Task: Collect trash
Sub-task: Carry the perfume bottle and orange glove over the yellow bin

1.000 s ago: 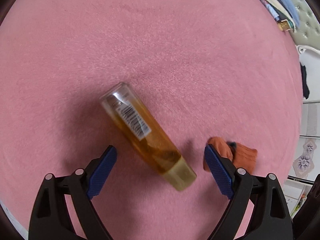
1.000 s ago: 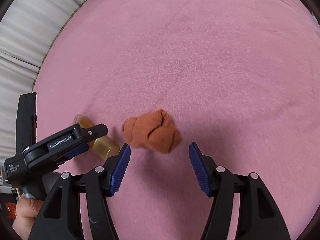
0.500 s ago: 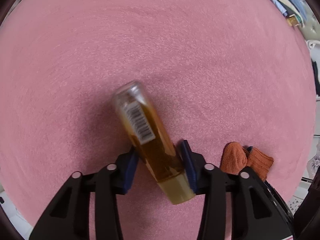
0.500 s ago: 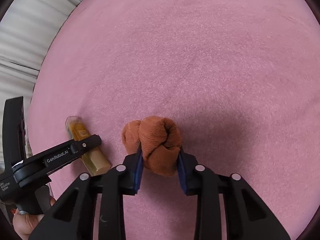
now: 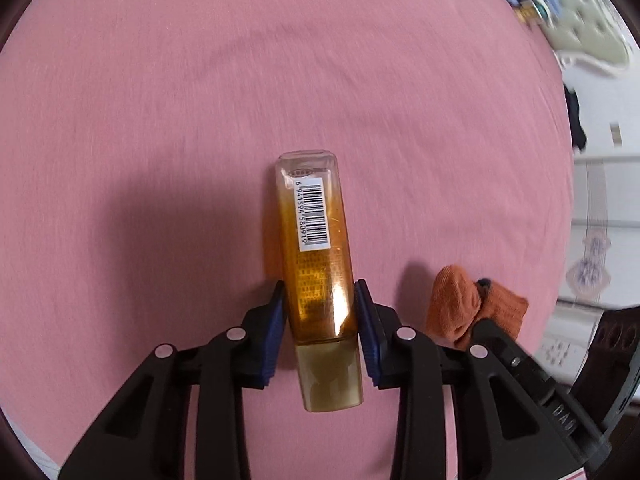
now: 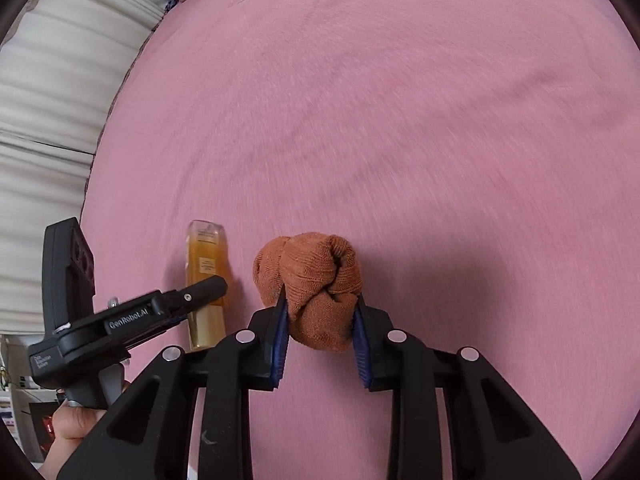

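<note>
While both tongs (image 5: 319, 302) (image 6: 319, 312) grip, pink bedding (image 6: 400, 120) spreads wide beyond.

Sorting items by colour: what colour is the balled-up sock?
Rusty orange-brown; the balled-up sock shows best in the right wrist view.

From my seat, the bottle (image 5: 316, 264) is my landmark over the blanket (image 5: 200, 100). My left gripper (image 5: 320, 320) straddles its lower body. The balled sock (image 6: 310, 280) sits just right of the bottle, between my right gripper's (image 6: 320, 328) 2 fingers.
</note>
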The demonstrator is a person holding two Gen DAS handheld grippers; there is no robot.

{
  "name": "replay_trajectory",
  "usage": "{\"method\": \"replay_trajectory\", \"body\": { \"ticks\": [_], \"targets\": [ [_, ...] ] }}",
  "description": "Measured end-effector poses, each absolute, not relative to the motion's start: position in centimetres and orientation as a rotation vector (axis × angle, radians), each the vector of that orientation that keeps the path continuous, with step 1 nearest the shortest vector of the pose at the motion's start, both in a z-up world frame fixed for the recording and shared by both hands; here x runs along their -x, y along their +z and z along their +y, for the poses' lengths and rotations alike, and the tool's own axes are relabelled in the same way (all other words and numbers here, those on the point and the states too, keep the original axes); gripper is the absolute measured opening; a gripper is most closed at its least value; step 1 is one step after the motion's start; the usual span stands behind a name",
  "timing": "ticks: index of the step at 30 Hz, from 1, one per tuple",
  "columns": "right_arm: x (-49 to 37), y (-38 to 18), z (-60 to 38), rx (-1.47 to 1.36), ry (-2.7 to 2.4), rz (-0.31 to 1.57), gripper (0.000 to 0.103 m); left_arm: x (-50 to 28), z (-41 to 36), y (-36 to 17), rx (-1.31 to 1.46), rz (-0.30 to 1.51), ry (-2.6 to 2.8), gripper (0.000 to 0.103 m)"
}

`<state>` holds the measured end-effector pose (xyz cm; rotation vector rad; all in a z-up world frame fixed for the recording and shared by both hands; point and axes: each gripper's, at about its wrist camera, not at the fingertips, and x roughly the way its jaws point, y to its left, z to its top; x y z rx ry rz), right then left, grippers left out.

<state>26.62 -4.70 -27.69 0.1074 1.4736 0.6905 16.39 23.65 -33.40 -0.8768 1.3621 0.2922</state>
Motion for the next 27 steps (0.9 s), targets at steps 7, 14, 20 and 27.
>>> {"method": "replay_trajectory", "body": {
  "ticks": [7, 14, 20, 27],
  "targets": [
    [-22.1, -26.6, -10.6, -0.182, 0.631, 1.492, 0.027, -11.6, 18.8, -32.8, 0.903, 1.413, 0.209, 0.033],
    [-18.1, -25.8, -16.0, -0.292, 0.562, 1.485, 0.027, -7.0, 13.0, -32.3, 0.974, 1.459, 0.123, 0.033],
    [-15.0, -24.4, -21.7, -0.362, 0.496, 1.454, 0.027, -5.4, 8.2, -30.4, 0.925, 1.487, 0.036, 0.033],
    [-12.5, -21.5, -29.5, -0.435, 0.421, 1.375, 0.027, -7.0, 0.4, -26.8, 0.783, 1.512, -0.112, 0.033]
  ]
}}
